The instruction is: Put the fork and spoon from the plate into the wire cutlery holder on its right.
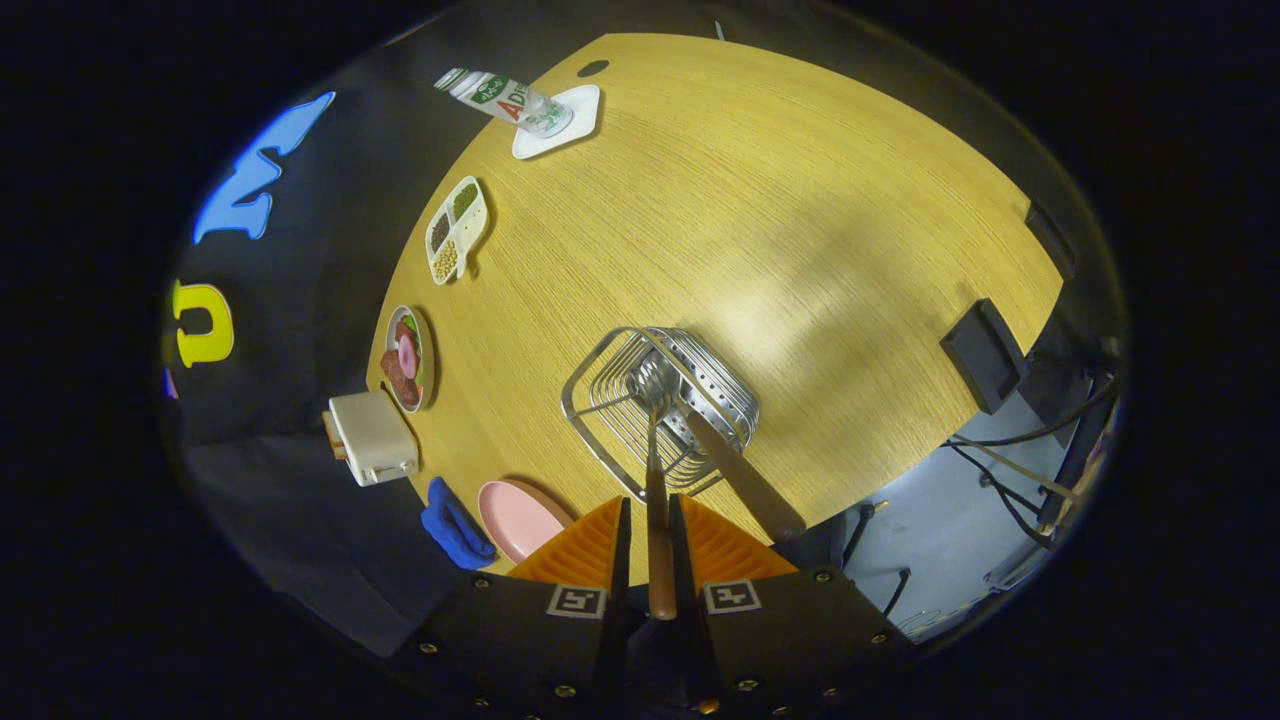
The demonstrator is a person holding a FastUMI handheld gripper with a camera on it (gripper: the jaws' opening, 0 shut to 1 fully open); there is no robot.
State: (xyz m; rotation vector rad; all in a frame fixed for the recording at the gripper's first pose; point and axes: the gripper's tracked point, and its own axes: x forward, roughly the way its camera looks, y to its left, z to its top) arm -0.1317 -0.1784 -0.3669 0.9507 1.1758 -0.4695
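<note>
The tongs [648, 525] grip a wooden-handled fork [655, 470], perhaps, over the wire holder [600, 400] on the wooden desk [800, 220].

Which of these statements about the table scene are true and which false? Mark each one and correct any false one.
1. The gripper holds a utensil by its handle. True.
2. The wire holder has nothing in it. False: another wooden-handled utensil leans in it.
3. The pink plate carries a fork and spoon. False: it looks bare.
4. A blue cloth lies beside the pink plate. True.
5. The carton stands on a white coaster. True.
</note>
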